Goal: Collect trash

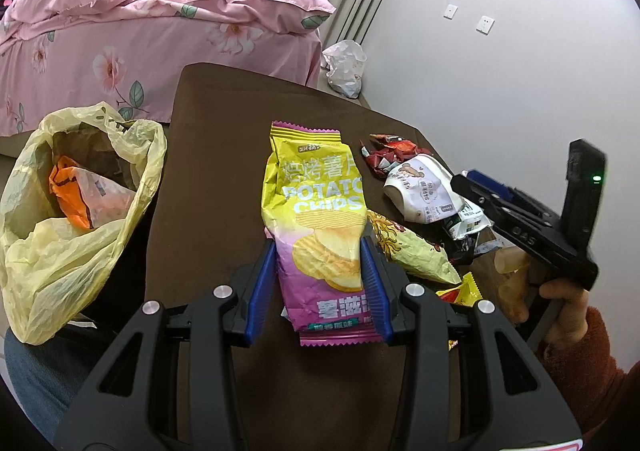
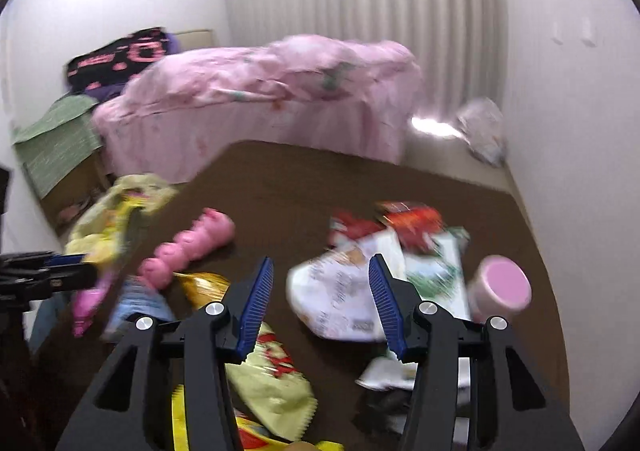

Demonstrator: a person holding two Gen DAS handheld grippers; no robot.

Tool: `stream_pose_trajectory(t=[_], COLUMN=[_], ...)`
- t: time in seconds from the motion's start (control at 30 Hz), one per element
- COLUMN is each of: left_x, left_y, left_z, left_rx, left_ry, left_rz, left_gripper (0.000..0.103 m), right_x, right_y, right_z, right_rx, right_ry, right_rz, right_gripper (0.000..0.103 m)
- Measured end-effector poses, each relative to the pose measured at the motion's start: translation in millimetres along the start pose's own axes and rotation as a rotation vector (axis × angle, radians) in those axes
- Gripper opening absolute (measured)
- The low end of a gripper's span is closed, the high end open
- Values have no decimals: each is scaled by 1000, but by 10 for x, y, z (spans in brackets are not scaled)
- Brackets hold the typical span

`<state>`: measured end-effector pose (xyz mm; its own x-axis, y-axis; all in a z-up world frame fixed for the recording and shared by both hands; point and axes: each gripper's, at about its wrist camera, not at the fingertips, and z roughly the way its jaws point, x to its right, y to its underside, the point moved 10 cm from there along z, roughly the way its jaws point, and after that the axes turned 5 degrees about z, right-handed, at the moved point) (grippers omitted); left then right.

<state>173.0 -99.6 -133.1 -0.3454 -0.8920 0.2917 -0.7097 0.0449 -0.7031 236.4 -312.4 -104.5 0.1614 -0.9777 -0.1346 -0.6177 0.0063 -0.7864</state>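
My left gripper (image 1: 319,247) is shut on a yellow and purple potato chips bag (image 1: 320,219), held above the brown table (image 1: 224,155). An open yellow plastic bag (image 1: 76,187) with wrappers inside stands at the left. Red wrappers (image 1: 390,155), a white pouch (image 1: 424,187) and a pale green wrapper (image 1: 416,251) lie at the right. My right gripper (image 2: 320,269) is open and empty above a white pouch (image 2: 340,291); it also shows in the left wrist view (image 1: 472,181). The right wrist view is blurred.
A pink-covered bed (image 1: 140,27) stands beyond the table. A white bag (image 1: 346,65) sits on the floor by the wall. A pink lidded cup (image 2: 500,287) and a pink bumpy toy (image 2: 188,247) are on the table.
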Motion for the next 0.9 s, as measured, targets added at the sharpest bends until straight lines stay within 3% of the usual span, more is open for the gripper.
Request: stream_pose_trajectory(t=[0.17,0.33,0.37,0.4,0.5,0.7,0.9], left_x=[-10,-10,-12,-21,-44,-175,-427], left_y=[-1,9,1,-16,-69,-324,-573], left_z=[-1,26,21,11,-33,-248,-579], left_rx=[0,-7,-5,1,21,103,196], left_ry=[-3,-6,-9,-14,-24,-67,-132], left_rz=[0,4,6,7,15,33,27], left_gripper=[39,39,39,39,39,39,39], right_x=[228,310,288,234,24,-569,-1039], right_y=[71,70,59,59,-35,-363,-645], right_z=[138,341,368,401,314,-80,-376], right_rx=[-22,-45,-49,-71,-51,54,115], right_ry=[33,-5,-26,-55,-52,-77,-126], right_rz=[66,121,119,104,19,-141,-221], right_gripper=[47,46,31,15,7,7,7])
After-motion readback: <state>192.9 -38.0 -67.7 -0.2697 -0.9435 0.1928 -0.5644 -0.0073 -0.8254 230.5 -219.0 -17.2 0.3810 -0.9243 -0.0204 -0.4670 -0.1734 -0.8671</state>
